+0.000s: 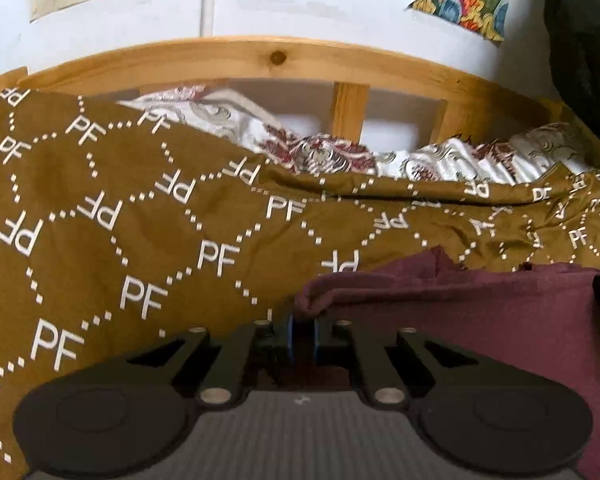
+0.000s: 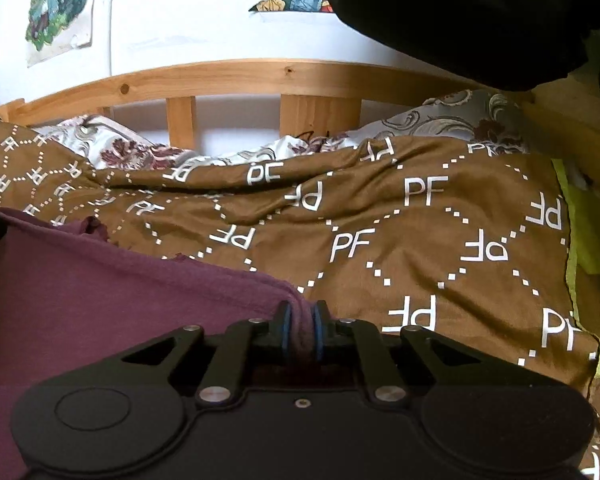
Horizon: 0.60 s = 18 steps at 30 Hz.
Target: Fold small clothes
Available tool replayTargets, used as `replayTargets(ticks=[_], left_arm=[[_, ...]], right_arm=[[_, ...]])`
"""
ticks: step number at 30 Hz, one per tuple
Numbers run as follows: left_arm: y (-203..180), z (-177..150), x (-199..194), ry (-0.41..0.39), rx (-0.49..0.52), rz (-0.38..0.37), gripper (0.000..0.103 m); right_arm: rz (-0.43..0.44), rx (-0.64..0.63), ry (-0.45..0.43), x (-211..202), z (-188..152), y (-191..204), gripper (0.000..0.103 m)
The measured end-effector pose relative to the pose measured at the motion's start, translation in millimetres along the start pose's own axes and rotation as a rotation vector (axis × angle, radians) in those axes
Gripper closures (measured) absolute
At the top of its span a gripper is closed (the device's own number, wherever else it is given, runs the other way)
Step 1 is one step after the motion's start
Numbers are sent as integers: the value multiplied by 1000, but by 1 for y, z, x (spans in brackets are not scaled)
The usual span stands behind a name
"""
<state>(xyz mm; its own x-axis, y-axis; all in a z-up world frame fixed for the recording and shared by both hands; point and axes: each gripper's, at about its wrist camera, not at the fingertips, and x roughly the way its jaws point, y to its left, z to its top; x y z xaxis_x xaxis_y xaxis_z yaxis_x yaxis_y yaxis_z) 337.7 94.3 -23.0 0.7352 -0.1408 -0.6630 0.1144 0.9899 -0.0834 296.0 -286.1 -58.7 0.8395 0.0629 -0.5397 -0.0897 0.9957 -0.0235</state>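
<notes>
The bed (image 2: 236, 76) is covered by a brown cover (image 2: 400, 232). A maroon garment (image 2: 100, 292) is laid on it at lower left; patterned pillows (image 2: 124, 148) are placed above.

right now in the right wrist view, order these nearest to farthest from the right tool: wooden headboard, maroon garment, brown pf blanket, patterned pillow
1. maroon garment, pinched between the right tool's pads, spreading left.
2. brown PF blanket, just beyond and to the right, under the garment.
3. patterned pillow, behind the blanket's far edge.
4. wooden headboard, farthest, against the wall.
</notes>
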Motion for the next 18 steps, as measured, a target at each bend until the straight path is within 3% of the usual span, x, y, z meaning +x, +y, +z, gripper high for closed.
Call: replayTargets(ticks=[3, 4, 5, 6, 7, 8, 10, 13, 18], left_arm=[[2, -4, -1, 12, -14, 3, 86], [3, -5, -2, 10, -18, 10, 79], [4, -5, -3, 13, -26, 13, 64], [7, -5, -5, 12, -41, 13, 53], [9, -5, -9, 3, -62, 13, 35], [12, -5, -13, -12, -85, 13, 27], [17, -6, -24, -38, -117, 5, 21], [17, -12, -40, -61, -146, 26, 8], [9, -35, -66, -106, -104, 41, 1]], right_arm=[[-25, 16, 10, 1, -3, 2, 63], [-28, 24, 8, -1, -4, 2, 52], [-36, 33, 4, -4, -6, 3, 42], [-43, 36, 0, -6, -7, 4, 38], [-48, 36, -7, -10, -9, 5, 32], [-55, 32, -17, -15, -12, 7, 29], [-73, 28, -29, -25, -16, 11, 16], [-77, 35, -55, -44, -26, 17, 5], [-98, 13, -102, -79, -48, 29, 1]])
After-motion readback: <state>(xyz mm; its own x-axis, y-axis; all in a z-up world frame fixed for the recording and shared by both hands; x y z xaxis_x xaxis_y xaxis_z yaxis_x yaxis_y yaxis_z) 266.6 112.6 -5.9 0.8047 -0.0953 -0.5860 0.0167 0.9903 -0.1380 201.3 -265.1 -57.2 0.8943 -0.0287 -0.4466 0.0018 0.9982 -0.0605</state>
